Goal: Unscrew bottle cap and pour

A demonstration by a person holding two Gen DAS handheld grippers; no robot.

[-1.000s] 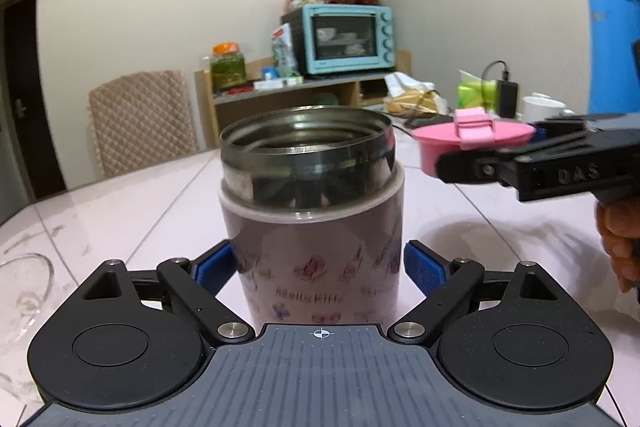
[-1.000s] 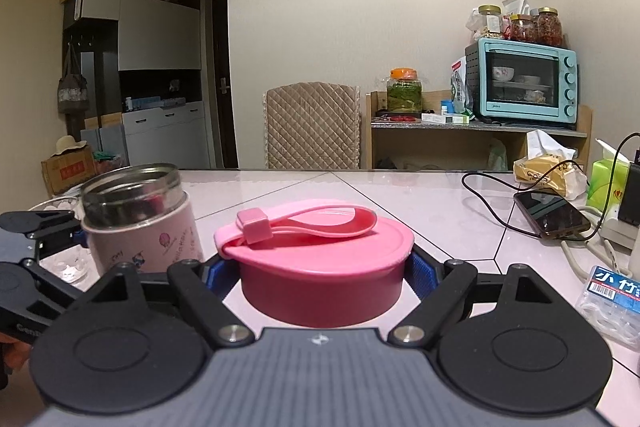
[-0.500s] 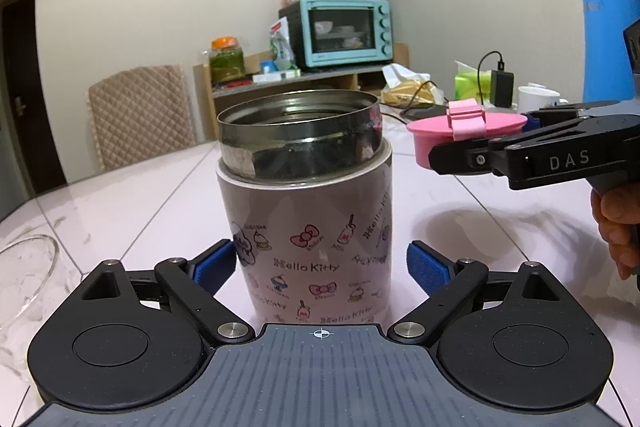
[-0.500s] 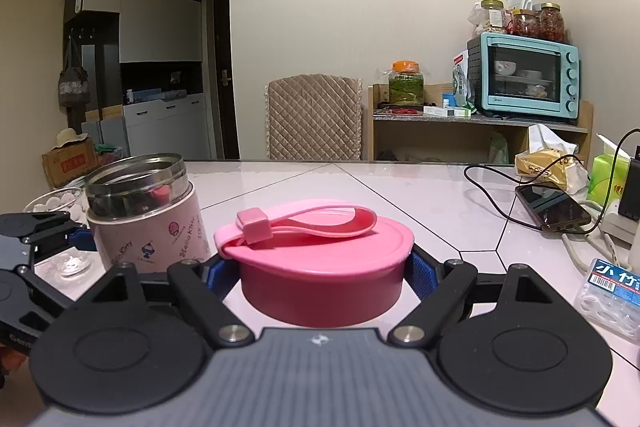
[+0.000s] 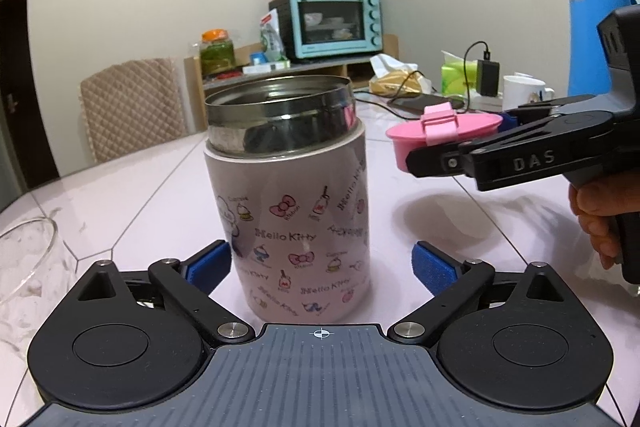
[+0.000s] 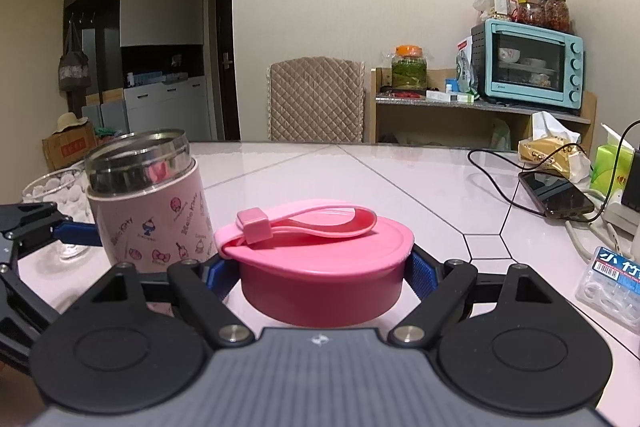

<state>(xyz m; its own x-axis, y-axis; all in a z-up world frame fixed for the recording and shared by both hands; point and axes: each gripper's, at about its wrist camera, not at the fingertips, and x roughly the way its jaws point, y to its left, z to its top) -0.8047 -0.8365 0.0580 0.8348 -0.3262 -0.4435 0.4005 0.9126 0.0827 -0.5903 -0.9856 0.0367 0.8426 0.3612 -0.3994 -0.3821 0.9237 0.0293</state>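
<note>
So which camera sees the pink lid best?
The right wrist view: the pink lid sits big and close, clamped in the right gripper, strap on top. The left wrist view shows it small, side-on, partly hidden by that gripper's finger.

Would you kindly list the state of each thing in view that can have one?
Flask: uncapped, upright on the table.
Pink cap: off the flask, clamped in the right gripper.
Right gripper: shut on the pink cap.
Left gripper: jaws just opened, pads clear of the flask between them.
Glass: upright, left of the flask.
Toaster oven: door closed.
</note>
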